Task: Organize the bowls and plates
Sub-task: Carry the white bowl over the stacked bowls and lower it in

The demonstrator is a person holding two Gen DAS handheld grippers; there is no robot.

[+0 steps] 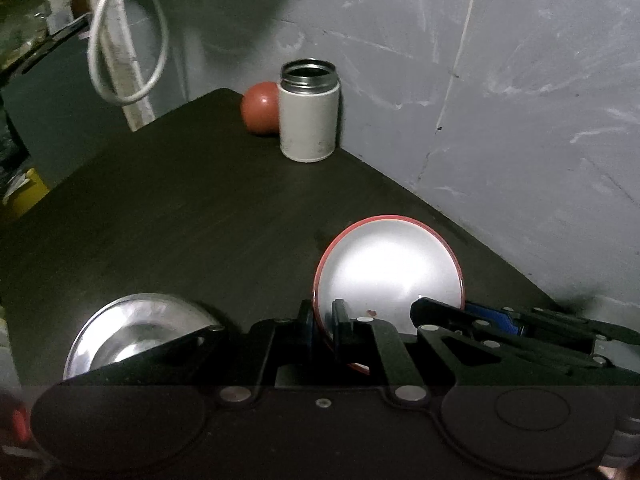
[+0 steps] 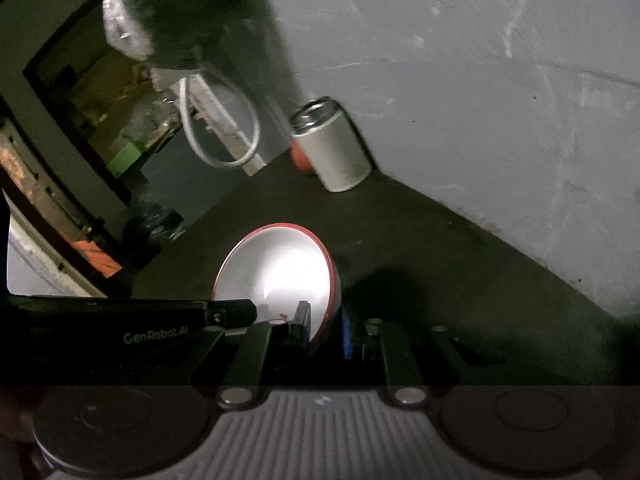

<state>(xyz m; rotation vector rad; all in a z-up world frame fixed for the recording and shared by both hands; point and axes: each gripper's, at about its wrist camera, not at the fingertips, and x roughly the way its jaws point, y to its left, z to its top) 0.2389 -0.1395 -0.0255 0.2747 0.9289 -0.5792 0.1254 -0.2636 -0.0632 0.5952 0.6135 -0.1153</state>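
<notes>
A red bowl with a shiny steel inside is tilted over the dark table, its opening facing me. My left gripper is shut on its near rim. My right gripper is shut on the wall of the same bowl, one finger inside and the blue pad outside. In the left wrist view the right gripper comes in from the right at the rim. In the right wrist view the left gripper comes in from the left. A steel bowl sits at the lower left, partly hidden.
A white flask with an open steel mouth stands at the table's far corner, a red round object right behind it. A grey wall runs along the table's right edge. A white cable hangs beyond the far-left edge.
</notes>
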